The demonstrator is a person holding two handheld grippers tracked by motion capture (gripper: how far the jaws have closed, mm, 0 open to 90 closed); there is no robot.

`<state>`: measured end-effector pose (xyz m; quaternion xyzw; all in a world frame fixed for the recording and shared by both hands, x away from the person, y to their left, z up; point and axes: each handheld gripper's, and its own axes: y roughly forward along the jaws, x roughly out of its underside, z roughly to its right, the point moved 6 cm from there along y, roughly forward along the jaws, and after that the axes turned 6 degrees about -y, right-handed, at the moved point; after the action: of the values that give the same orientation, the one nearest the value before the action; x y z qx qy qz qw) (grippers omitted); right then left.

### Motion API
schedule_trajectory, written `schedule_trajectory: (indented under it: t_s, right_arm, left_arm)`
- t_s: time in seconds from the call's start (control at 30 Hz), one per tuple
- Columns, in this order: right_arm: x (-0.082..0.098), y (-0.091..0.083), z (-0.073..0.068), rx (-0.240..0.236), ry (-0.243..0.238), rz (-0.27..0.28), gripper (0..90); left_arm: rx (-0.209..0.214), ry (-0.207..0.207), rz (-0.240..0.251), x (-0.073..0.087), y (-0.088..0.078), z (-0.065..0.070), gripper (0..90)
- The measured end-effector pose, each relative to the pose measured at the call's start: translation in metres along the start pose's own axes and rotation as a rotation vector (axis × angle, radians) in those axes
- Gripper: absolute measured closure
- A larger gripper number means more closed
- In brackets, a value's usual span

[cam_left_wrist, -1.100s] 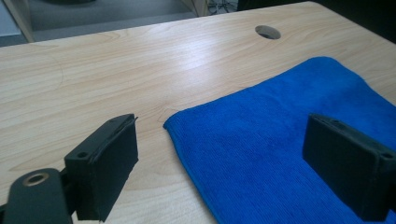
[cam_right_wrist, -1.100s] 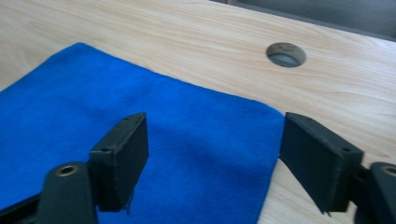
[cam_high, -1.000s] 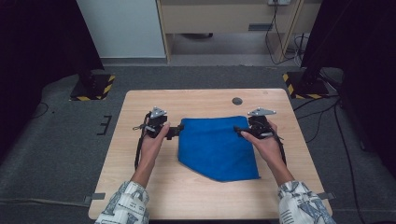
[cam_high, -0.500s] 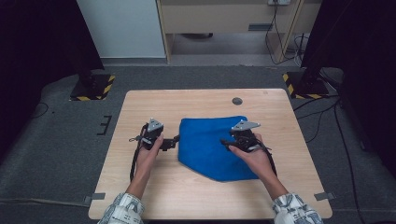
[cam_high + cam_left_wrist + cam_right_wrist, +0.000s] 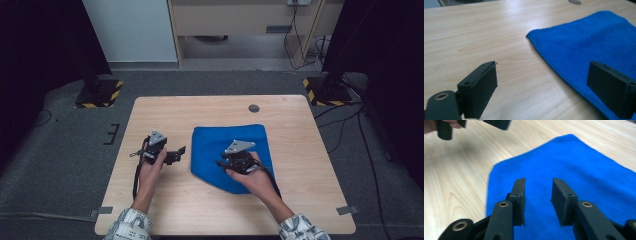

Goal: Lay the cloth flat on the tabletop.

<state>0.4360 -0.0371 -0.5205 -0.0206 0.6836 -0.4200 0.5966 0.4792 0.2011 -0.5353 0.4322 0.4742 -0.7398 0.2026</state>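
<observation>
A blue cloth (image 5: pixel 235 136) lies flat on the wooden table (image 5: pixel 310 150), its near edge coming to a point. My left gripper (image 5: pixel 176 153) hovers just left of the cloth, jaws wide open with nothing between them; in the left gripper view it (image 5: pixel 544 90) frames the cloth's edge (image 5: pixel 594 42). My right gripper (image 5: pixel 223 164) sits over the cloth's near middle. Its jaws have just been closing, but in the right gripper view it (image 5: pixel 539 200) still has a gap, with nothing between the jaws and the cloth (image 5: pixel 574 170) beneath.
A dark round grommet (image 5: pixel 254 108) sits in the table behind the cloth. Bare wood lies to the left, right and front of the cloth. Two yellow-and-black striped stand bases (image 5: pixel 100 94) rest on the floor beyond the table's far corners.
Both hands have left the cloth's far corners and come toward the person. The right gripper has moved left onto the cloth's middle. The cloth has stayed put.
</observation>
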Motion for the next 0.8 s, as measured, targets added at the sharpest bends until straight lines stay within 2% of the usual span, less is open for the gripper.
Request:
schedule_trajectory:
  t_s: [0.1,0.17,0.27,0.4,0.73,0.8]
  right_arm:
    - [-0.002,0.007,-0.014,-0.027,-0.019,-0.005,67.9]
    - [-0.003,0.012,-0.024,-0.045,-0.032,-0.013,69.5]
    - [-0.002,0.02,-0.035,-0.062,-0.048,-0.022,69.9]
    - [-0.001,0.031,-0.048,-0.084,-0.07,-0.043,68.6]
    - [0.004,0.049,-0.064,-0.074,-0.109,-0.087,61.8]
    - [0.006,0.052,-0.066,-0.065,-0.129,-0.1,66.3]
  left_arm:
    - [-0.009,0.004,0.002,0.002,-0.005,-0.003,8.9]
    - [-0.013,-0.008,0.007,0.002,-0.007,-0.007,8.9]
    - [-0.018,-0.035,0.019,0.002,-0.009,-0.012,8.9]
    - [-0.02,-0.034,0.012,0.004,-0.008,-0.013,9.0]
    - [-0.02,-0.016,0.0,0.005,-0.005,-0.011,9.0]
    - [-0.019,-0.012,-0.002,0.005,-0.005,-0.011,9.0]
